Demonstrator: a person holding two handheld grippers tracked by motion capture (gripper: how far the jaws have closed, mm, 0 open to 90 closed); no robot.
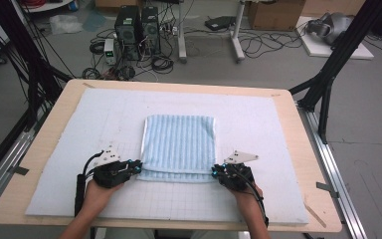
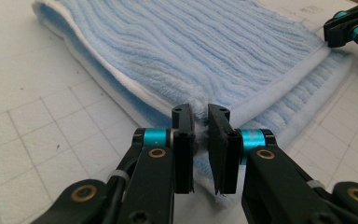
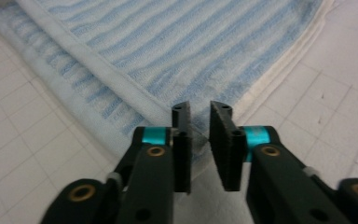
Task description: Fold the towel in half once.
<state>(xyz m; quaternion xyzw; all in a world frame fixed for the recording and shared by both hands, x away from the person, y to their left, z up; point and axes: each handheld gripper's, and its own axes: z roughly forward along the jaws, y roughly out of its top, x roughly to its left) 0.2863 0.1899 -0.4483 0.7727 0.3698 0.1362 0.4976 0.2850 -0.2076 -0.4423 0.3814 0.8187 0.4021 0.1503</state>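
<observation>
At the near edge of the folded towel (image 1: 179,144), both grippers are clamped on its two near corners. Left gripper (image 2: 200,140): jaws pinched down on the towel's near-left corner, white hem and blue terry bunched in the narrow gap between the pads, both folded layers caught there as far as can be seen. Right gripper (image 3: 200,140): jaws likewise clenched on the near-right corner, a thin bit of white hem and striped cloth squeezed between the pads. In the high view the left gripper (image 1: 138,167) points rightward into the corner and the right gripper (image 1: 214,172) points leftward into the opposite corner, each with a grey three-cornered plate on top and a black cable trailing back along the forearm. The left hand (image 1: 97,191) and the right hand (image 1: 246,191) come in from the bottom edge. The towel is light blue with ribbed stripes and a white border, folded into a rough rectangle, the lower layer peeking out along the near edge, lying flat in the middle of the white gridded mat (image 1: 258,119). The mat covers most of the wooden tabletop (image 1: 308,149). In the left gripper view the other gripper's tip shows at the towel's far corner. Behind the table, computer towers (image 1: 138,30) and loose cables sit on the grey floor (image 1: 368,114), with a cardboard box (image 1: 276,14) farther right.
</observation>
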